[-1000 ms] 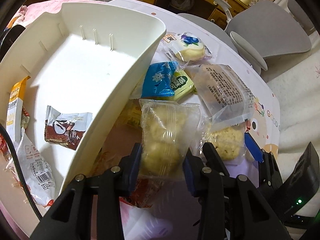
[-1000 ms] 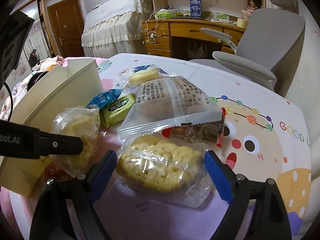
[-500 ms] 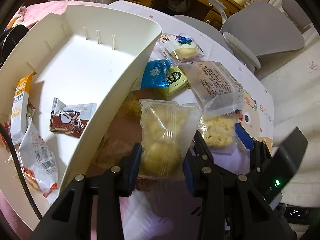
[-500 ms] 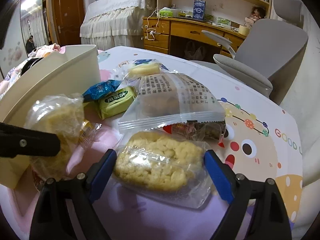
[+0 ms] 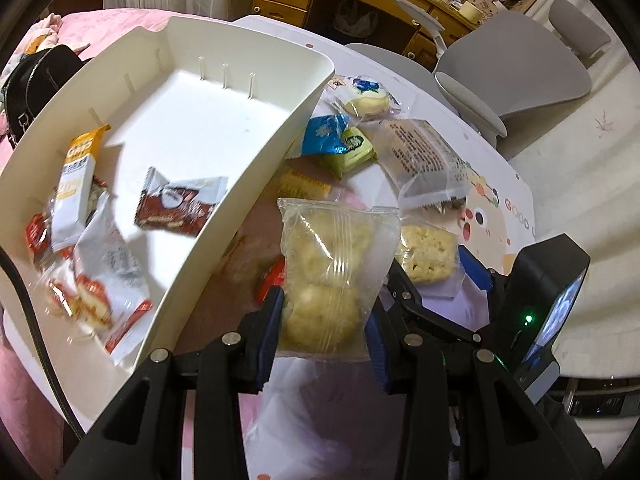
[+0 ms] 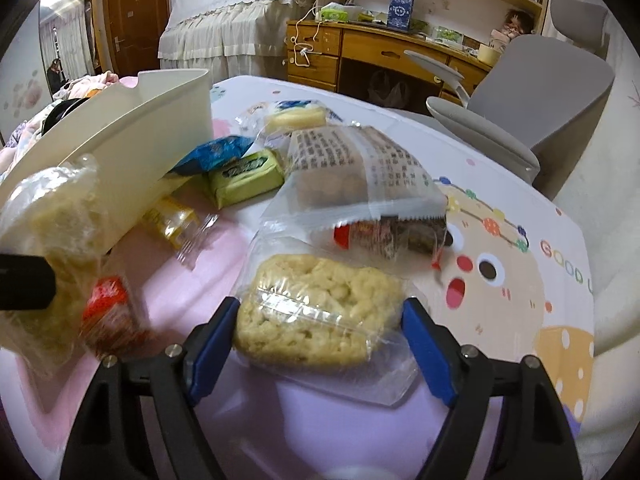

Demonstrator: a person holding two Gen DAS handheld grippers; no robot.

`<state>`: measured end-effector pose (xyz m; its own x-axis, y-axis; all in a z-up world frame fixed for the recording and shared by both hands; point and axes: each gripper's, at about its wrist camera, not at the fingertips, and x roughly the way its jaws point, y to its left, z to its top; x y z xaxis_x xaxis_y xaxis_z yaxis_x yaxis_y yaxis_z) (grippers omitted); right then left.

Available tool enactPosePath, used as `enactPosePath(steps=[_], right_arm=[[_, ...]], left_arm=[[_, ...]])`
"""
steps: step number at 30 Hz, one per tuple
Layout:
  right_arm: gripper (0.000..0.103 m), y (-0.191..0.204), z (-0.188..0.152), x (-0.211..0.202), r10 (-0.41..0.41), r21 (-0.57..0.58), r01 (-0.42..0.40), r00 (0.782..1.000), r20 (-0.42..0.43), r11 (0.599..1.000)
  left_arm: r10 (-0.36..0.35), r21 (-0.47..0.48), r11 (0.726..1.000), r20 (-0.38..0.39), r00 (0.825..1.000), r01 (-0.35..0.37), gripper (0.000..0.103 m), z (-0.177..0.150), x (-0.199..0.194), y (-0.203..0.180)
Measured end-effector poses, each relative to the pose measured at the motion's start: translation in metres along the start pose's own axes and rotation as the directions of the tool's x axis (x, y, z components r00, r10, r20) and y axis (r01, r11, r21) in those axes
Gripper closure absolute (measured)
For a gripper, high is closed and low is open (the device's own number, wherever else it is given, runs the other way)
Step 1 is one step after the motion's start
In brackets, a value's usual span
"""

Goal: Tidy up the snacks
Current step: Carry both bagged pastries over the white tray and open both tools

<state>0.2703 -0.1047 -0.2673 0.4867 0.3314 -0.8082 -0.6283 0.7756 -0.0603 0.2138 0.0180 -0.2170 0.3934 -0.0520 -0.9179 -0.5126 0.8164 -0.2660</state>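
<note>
Left wrist view first: the left gripper (image 5: 324, 328) has its blue-padded fingers (image 5: 269, 320) clamped on the lower half of a clear plastic packet of pale round cookies (image 5: 334, 276), which stands upright between them, lifted clear of the counter (image 5: 496, 184). Off to the left of the fingers sits the long white plastic bin (image 5: 248, 184), already carrying a brown chocolate wrapper (image 5: 178, 206) and an orange-and-white bar wrapper (image 5: 78, 176). That looks like the destination, hence the high, upright carry to clear the wall. Just right of these fingers, the right gripper (image 5: 430, 276) straddles its own target.

Right wrist view now: the right gripper (image 6: 320, 340) is closing around a clear-wrapped square of puffed rice cake (image 6: 320, 308), which lies flat on the counter between the blue pads. They look just short of pressing, so no grip yet, I'd say. Beyond the fingers waits a translucent packet with black print (image 6: 360, 168); ahead and left, a green foil packet (image 6: 246, 176) and a blue foil packet (image 6: 216, 152) lie beside the bin.
</note>
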Motion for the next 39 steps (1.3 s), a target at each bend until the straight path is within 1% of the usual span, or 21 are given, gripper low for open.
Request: enactPosePath(steps=[4,10,17,20,22,24,25,28,33,36,39], right_arm=[[0.022,0.009,-0.015,-0.013,0.012,-0.001,-0.012,0.999,-0.032,1.000],[0.022,0.022,-0.039,-0.038,0.032,0.047,-0.027,0.995,-0.099,0.999],[0.022,0.038,-0.066,-0.076,0.072,0.111,-0.060,0.991,-0.113,0.992],[0.022,0.048,-0.074,-0.091,0.108,0.140,-0.091,0.987,-0.119,0.986],[0.022,0.053,-0.079,-0.101,0.152,0.173,-0.131,0.981,-0.119,0.976],[0.022,0.061,-0.081,-0.112,0.210,0.203,-0.183,0.970,-0.120,0.962],[0.022,0.067,-0.081,-0.117,0.235,0.208,-0.207,0.965,-0.119,0.956],[0.022,0.087,-0.075,-0.129,0.262,0.189,-0.237,0.958,-0.119,0.953],[0.022,0.114,-0.054,-0.147,0.259,0.149,-0.242,0.960,-0.103,0.959],[0.022,0.126,-0.040,-0.156,0.267,0.156,-0.253,0.961,-0.077,0.955],[0.022,0.138,-0.027,-0.160,0.279,0.172,-0.265,0.958,-0.064,0.949]], left_arm=[[0.000,0.006,1.000,0.013,1.000,0.000,0.066,-0.014,-0.014,0.006],[-0.001,0.021,1.000,0.005,1.000,0.000,0.066,-0.037,-0.034,0.017],[-0.016,0.094,0.995,0.001,1.000,0.016,0.066,-0.064,-0.061,0.026],[-0.018,0.131,0.991,0.012,1.000,0.016,0.066,-0.074,-0.076,0.032],[-0.030,0.150,0.988,0.021,0.999,0.026,0.066,-0.078,-0.085,0.037],[-0.044,0.177,0.984,0.032,0.999,0.037,0.066,-0.080,-0.094,0.042],[-0.050,0.189,0.981,0.039,0.998,0.042,0.066,-0.080,-0.099,0.045],[-0.059,0.217,0.975,0.055,0.997,0.046,0.066,-0.079,-0.110,0.056],[-0.086,0.250,0.966,0.071,0.994,0.066,0.066,-0.068,-0.128,0.075],[-0.102,0.287,0.955,0.084,0.991,0.074,0.065,-0.059,-0.138,0.086],[-0.116,0.323,0.943,0.083,0.990,0.083,0.066,-0.047,-0.145,0.097]])
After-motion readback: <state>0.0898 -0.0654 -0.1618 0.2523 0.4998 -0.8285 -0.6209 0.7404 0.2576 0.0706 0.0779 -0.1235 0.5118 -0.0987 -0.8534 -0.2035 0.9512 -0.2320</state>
